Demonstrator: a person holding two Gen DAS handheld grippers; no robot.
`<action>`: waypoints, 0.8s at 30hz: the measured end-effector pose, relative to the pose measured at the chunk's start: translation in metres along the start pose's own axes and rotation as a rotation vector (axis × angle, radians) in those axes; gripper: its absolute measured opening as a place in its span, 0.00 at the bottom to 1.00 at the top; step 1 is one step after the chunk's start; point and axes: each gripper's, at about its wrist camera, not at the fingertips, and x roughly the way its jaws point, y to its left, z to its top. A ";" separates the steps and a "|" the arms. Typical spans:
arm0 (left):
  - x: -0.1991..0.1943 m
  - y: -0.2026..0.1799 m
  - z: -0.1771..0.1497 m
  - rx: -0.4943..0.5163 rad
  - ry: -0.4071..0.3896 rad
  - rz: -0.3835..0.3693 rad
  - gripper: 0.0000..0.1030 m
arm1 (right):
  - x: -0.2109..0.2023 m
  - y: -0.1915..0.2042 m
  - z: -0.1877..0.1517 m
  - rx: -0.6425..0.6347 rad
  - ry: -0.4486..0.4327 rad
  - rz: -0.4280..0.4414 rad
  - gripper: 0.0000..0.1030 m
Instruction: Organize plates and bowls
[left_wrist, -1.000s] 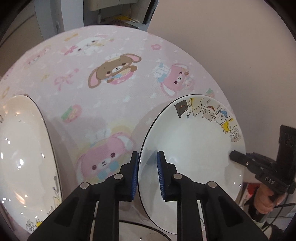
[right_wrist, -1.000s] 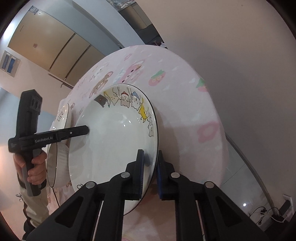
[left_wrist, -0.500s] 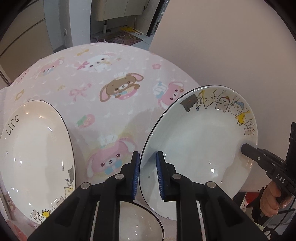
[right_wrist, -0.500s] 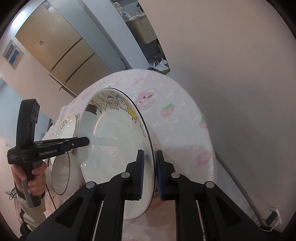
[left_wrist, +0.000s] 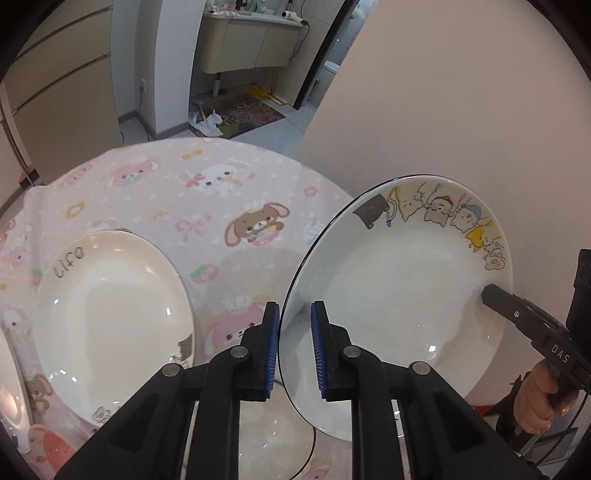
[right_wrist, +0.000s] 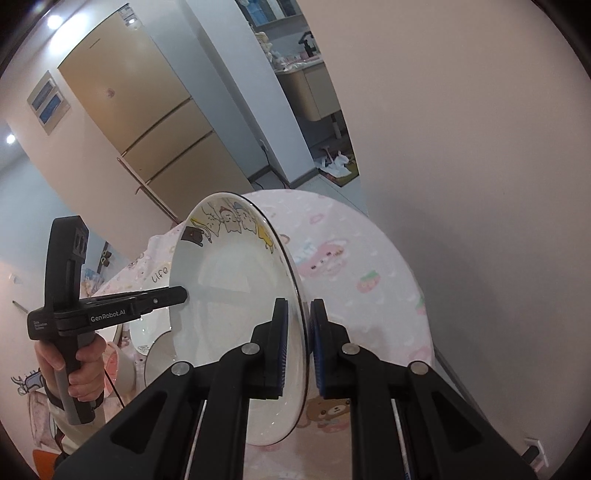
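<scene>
- The left gripper (left_wrist: 294, 347) was clamped on one edge of the plate (left_wrist: 399, 295).
- The right gripper (right_wrist: 298, 345) was closed on the opposite rim, plate tilted between both.

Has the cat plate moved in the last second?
Yes. The cat plate, held by both grippers, has risen off the tablecloth.

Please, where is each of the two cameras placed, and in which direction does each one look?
Left wrist: sits on the left gripper, looks forward and down over the pink tablecloth; shows its own fingers on the cat plate, plus the right gripper and hand.
Right wrist: sits on the right gripper, looks along the table toward the fridge; shows its fingers and the left gripper.
Shared: the cat plate, gripped at opposite edges.
</scene>
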 end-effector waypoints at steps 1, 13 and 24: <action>-0.007 0.003 -0.002 -0.002 -0.004 0.008 0.18 | 0.001 0.005 0.000 -0.005 0.003 0.006 0.12; -0.049 0.074 -0.051 -0.134 0.001 0.139 0.18 | 0.048 0.068 -0.026 -0.075 0.151 0.147 0.12; -0.076 0.091 -0.089 -0.115 -0.019 0.145 0.18 | 0.092 0.082 -0.054 -0.055 0.291 0.193 0.14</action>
